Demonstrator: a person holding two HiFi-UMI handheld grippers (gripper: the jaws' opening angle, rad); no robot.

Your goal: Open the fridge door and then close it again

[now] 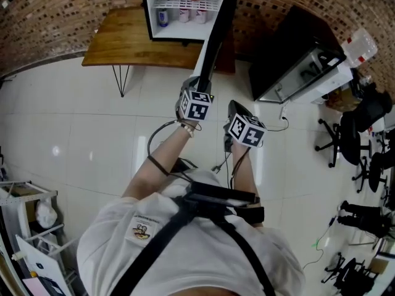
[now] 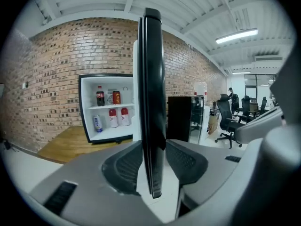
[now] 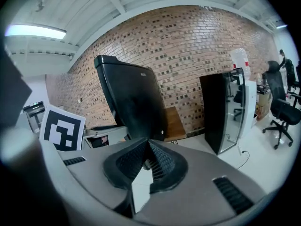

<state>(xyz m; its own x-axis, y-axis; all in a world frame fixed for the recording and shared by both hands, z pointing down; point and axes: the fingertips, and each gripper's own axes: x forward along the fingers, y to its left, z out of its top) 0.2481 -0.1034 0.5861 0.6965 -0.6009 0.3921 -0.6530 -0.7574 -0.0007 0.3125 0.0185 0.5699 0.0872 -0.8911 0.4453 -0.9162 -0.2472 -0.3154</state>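
Against the brick wall [image 1: 49, 17] stood a wooden surface [image 1: 123, 42], and on it the small fridge [image 1: 149, 11], its white inside showing. Its door [image 2: 150, 102] stood well out toward the person, edge-on to them, so the opening half of the task looked done and the closing not yet begun. The left tool [image 2: 153, 161] had the door's free edge between its pads, narrowed onto it from both sides. I'd judge that hold lets the person steer the door either way rather than merely push it. The right tool [image 3: 148, 161] hung just beside it, jaws together on nothing, seemingly kept clear of the swing. Drinks [image 1: 182, 14] sat on the shelves, well back from the door.
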